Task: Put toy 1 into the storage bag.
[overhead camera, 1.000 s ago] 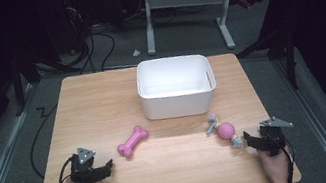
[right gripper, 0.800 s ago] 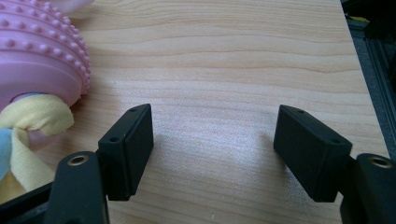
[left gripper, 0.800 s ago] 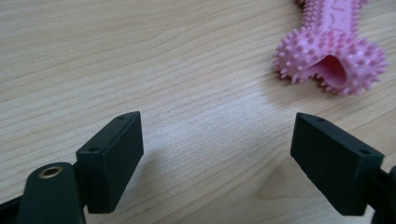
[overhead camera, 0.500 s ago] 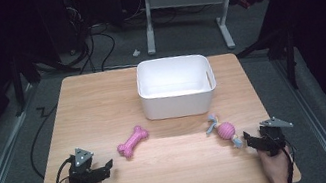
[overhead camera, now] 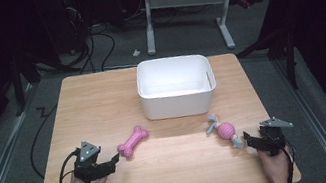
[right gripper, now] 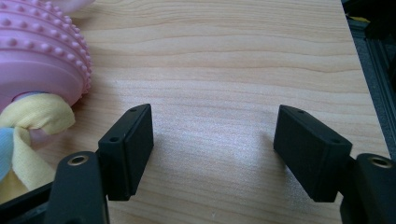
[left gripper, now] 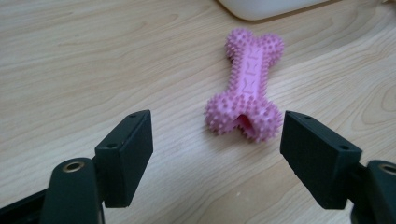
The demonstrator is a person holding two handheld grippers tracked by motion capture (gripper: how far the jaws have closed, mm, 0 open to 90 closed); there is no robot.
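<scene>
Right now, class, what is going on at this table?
A person holds a claw in each hand at a wooden table. The left claw, open but just narrowing, points at a spiky pink bone toy without touching it. The right claw sits open beside a pink ball-and-rope toy. A white tub stands behind both toys.

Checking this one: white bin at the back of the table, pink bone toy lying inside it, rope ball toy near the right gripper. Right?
Not quite. The pink bone toy lies on the table in front of the white bin, not in it; the high view shows this. The rope ball toy is near the right gripper.
</scene>
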